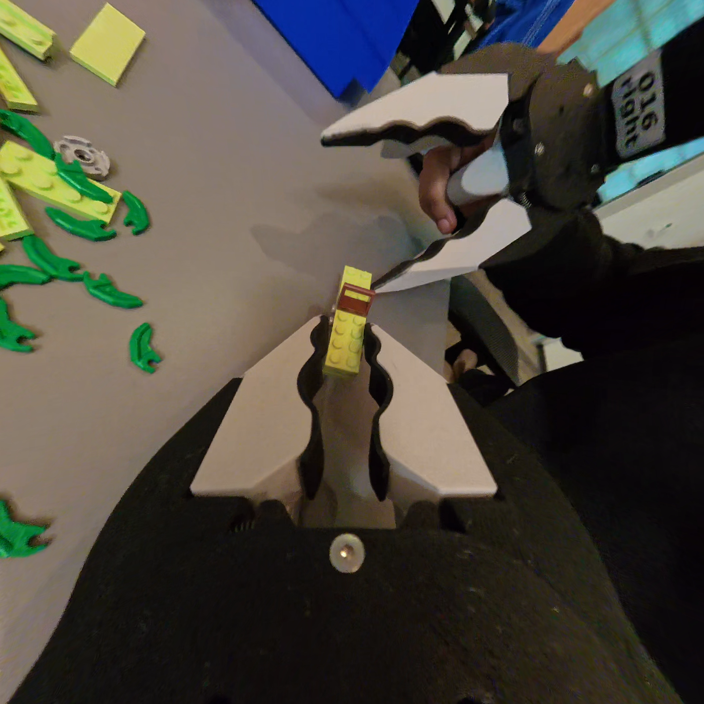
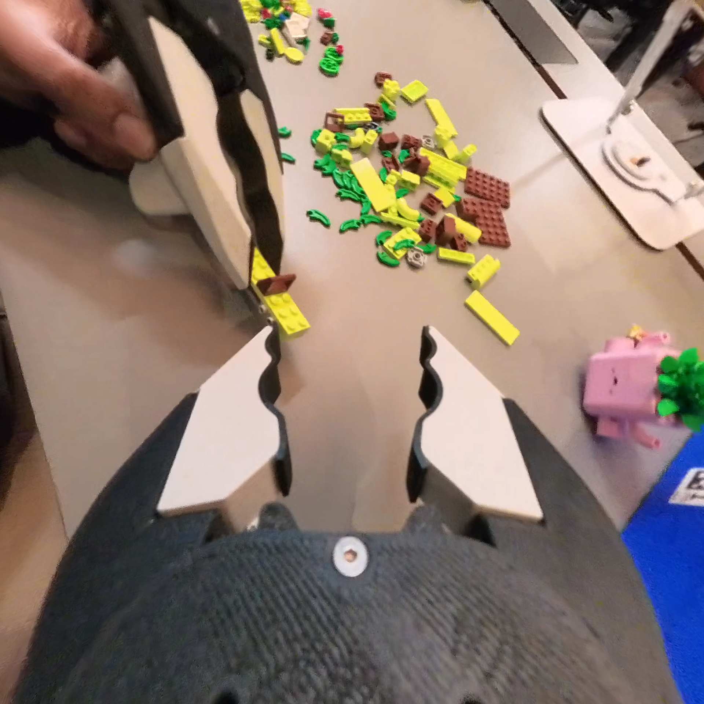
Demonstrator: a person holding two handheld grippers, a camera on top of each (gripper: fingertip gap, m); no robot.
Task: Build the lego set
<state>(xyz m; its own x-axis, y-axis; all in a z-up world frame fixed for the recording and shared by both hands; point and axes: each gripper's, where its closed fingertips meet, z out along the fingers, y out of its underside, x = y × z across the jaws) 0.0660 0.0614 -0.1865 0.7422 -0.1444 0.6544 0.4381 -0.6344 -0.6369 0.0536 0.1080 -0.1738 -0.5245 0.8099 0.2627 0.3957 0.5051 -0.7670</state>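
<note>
My left gripper (image 1: 344, 327) is shut on a lime-yellow studded plate (image 1: 344, 344) and holds it above the grey table (image 1: 228, 190). A small brown piece (image 1: 355, 301) sits on the plate just past my fingertips. My right gripper (image 1: 350, 213) is open and empty, and its lower fingertip (image 1: 384, 284) touches the brown piece. In the right wrist view my right gripper (image 2: 348, 335) is open, with its left fingertip (image 2: 271, 343) beside the free end of the lime plate (image 2: 285, 310). The left gripper (image 2: 263, 272) comes in from the upper left, with the brown piece (image 2: 277, 284) sticking out.
A pile of loose lime, green and brown bricks (image 2: 411, 183) lies on the table ahead. A pink brick figure with green leaves (image 2: 628, 384) lies at the right, near a blue box (image 2: 670, 552). A white stand base (image 2: 628, 164) stands at the far right. Green leaf pieces (image 1: 80, 224) lie at the left.
</note>
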